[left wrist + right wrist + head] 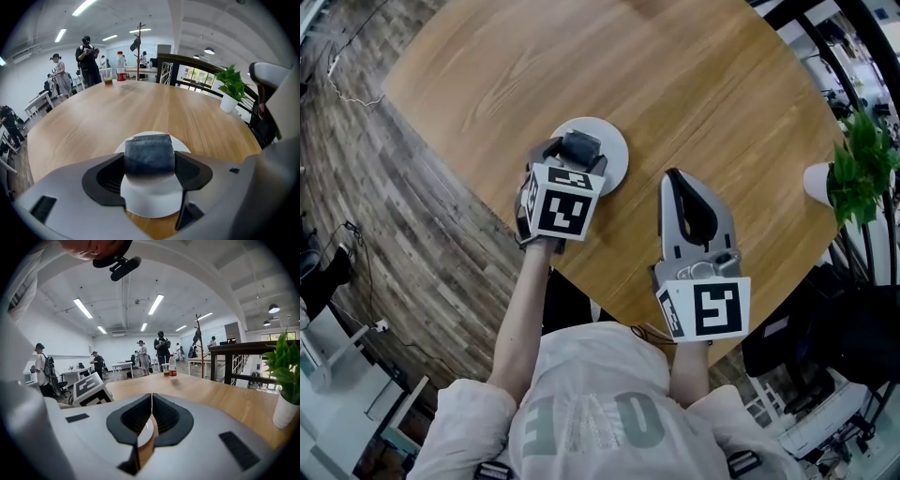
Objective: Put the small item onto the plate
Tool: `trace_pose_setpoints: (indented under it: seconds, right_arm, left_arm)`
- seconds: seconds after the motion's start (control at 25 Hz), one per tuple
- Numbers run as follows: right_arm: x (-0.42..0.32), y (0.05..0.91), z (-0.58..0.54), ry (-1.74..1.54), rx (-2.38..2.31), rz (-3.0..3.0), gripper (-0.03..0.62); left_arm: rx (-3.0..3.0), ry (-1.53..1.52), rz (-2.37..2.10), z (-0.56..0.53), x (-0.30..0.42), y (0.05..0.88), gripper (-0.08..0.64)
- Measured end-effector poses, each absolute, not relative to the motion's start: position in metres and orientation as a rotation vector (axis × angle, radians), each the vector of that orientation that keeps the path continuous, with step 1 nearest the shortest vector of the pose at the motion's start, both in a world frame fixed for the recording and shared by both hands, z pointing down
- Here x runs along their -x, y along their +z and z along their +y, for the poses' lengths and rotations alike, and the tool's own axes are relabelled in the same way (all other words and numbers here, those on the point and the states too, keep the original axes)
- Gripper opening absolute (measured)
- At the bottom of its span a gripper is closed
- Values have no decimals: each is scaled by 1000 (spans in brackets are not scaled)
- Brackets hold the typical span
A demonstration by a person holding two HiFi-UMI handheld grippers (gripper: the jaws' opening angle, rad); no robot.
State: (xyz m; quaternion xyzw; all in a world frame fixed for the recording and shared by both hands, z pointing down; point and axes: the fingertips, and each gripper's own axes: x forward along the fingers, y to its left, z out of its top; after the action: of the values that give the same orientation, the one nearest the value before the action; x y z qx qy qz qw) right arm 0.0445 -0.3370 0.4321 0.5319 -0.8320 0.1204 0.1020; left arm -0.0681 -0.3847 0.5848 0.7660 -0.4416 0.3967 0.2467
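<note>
- My left tool (580, 148) is clamped on the small dark grey soft block (149, 154), with its jaws pressing the block's two sides.
- The block sits directly over the small round white plate (151, 206). I cannot tell whether it touches the plate. I judge that the move left is straight down, then a release.
- My right tool (688, 199), jaws closed on nothing, lies further right on the round wooden worktop (694, 75), apart from the plate.
</note>
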Motion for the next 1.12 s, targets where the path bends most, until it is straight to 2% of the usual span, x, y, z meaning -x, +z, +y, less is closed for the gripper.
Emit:
trace_pose_setpoints:
  seconds: [0.24,1.12]
  right_arm:
    - [-39,442,-339,377,-1533,-2453,20]
    - [-27,431,-326,347,-1471,-2512,20]
  left_arm:
    - [-2032,1187,-1138,-384,62,601,316]
    - [-2103,1132,-1237,-385,62,594,316]
